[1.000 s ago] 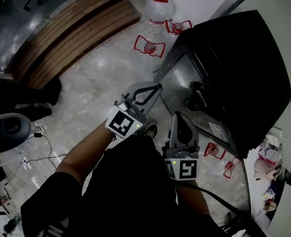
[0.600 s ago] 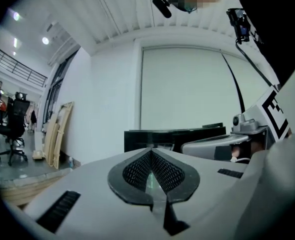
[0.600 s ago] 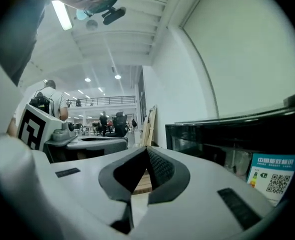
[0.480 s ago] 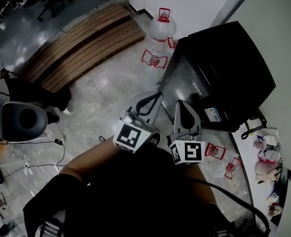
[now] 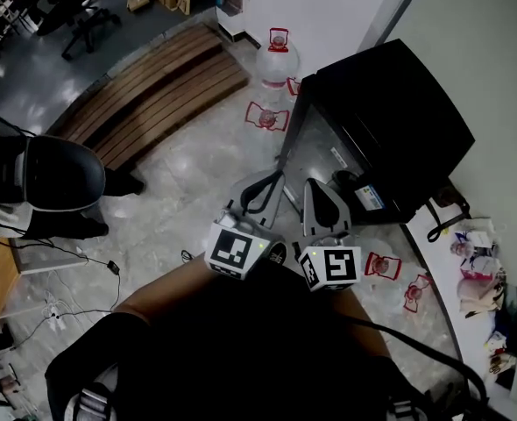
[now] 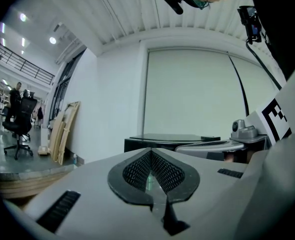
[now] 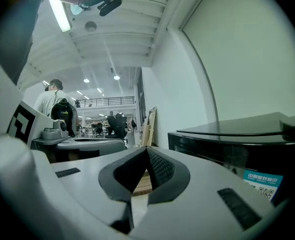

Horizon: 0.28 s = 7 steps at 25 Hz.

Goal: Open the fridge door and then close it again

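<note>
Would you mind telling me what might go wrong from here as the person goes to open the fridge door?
1. The left gripper and right gripper are both shut and empty, so they may just slide off the fridge door unless one opens first.
2. Red-handled water bottles stand close to the fridge; a swinging door or a step might knock them.
</note>
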Motion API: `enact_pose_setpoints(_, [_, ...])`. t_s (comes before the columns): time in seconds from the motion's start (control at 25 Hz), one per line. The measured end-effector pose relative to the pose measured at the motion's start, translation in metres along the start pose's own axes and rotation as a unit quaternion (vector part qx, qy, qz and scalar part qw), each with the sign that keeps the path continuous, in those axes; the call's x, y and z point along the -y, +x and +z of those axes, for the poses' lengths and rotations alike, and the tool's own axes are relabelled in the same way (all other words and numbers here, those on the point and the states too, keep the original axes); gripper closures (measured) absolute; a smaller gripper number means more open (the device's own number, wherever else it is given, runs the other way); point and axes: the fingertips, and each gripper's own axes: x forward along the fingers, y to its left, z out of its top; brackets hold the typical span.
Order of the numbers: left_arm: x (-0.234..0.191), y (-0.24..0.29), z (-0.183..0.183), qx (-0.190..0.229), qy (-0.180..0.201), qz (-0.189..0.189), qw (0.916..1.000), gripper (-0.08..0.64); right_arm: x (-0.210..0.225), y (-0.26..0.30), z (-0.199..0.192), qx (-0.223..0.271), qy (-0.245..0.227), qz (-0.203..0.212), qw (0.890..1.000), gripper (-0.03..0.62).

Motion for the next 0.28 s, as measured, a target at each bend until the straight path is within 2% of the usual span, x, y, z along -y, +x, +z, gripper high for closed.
enact_pose_setpoints(0.28, [-0.010, -0.009, -0.009, 0.003, 0.010, -0.006, 0.9999, 0.552, -0.016, 0.007, 0.000, 0.007, -0.011, 0.004, 1.000, 0.577])
